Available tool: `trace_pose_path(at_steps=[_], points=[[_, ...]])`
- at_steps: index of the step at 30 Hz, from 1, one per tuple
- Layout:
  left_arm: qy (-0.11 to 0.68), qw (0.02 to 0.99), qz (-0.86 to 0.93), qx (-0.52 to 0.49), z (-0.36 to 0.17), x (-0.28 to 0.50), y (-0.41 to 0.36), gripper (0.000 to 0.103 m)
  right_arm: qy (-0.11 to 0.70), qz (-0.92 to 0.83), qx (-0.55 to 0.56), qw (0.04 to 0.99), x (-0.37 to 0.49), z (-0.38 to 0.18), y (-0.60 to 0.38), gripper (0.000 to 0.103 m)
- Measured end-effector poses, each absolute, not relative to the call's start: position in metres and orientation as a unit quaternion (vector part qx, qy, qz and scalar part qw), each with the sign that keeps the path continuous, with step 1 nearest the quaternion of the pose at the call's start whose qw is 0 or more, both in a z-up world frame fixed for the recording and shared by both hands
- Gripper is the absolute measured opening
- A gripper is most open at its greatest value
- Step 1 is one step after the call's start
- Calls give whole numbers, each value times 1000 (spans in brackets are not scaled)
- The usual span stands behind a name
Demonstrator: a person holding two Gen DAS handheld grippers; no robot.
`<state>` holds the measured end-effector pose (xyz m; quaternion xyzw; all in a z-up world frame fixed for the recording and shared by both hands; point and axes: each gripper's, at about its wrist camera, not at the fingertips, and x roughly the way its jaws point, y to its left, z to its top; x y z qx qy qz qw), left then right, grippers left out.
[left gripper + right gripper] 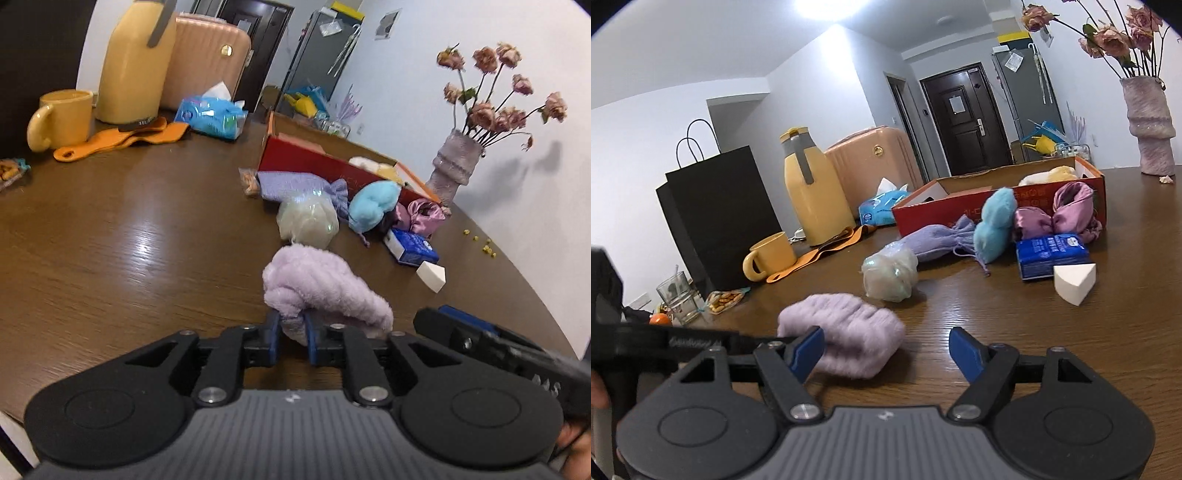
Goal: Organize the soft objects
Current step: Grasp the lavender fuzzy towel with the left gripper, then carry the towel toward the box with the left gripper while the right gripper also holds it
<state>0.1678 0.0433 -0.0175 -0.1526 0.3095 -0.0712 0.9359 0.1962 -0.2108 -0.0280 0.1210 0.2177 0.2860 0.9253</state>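
My left gripper (291,326) is shut on a fold of a lilac fluffy cloth (325,291), which rests low over the brown table (129,258). In the right wrist view the same cloth (849,332) looks blurred and lies partly inside my right gripper (888,352), which stands open and touches nothing. Beyond it lie a pale mesh ball (890,273), a lilac knit pouch (934,240), a blue fluffy piece (993,225), a pink satin scrunchie (1067,214) and a white sponge wedge (1075,282). Behind them stands a red box (960,214) with cream soft things inside.
A blue tissue packet (1049,254) lies by the sponge. A yellow mug (772,256), yellow flask (812,192), orange mats (122,138) and black paper bag (716,218) stand at the left. A vase of dried roses (456,162) stands by the wall.
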Motion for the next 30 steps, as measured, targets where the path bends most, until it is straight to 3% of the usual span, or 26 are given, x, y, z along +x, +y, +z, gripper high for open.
trace_pose_path(at_steps=[1, 2, 3, 7, 9, 14, 16, 20, 23, 30], points=[[301, 938, -75, -156, -14, 165, 47, 38, 217, 285, 122, 926, 197, -27, -210, 74], [293, 939, -82, -159, -11, 164, 50, 59, 219, 280, 124, 927, 200, -25, -208, 74], [288, 939, -96, -162, -7, 164, 53, 64, 224, 274, 126, 927, 203, -24, -206, 73], [274, 940, -116, -167, -4, 168, 57, 64, 249, 269, 126, 922, 221, -26, -190, 61], [292, 943, -71, -145, -11, 179, 59, 54, 261, 268, 117, 920, 225, -28, -177, 58], [306, 936, -72, -158, -27, 191, 75, 45, 286, 264, 111, 914, 226, -38, -155, 49], [319, 928, -98, -164, -34, 194, 77, 38, 304, 262, 130, 907, 228, -46, -153, 38], [324, 921, -122, -180, -41, 192, 83, 27, 309, 259, 162, 901, 226, -51, -155, 29], [321, 922, -132, -171, -40, 187, 77, 24, 303, 252, 153, 906, 222, -46, -153, 17], [294, 926, -175, -158, -21, 189, 55, 20, 275, 227, 135, 925, 218, -29, -173, 14]])
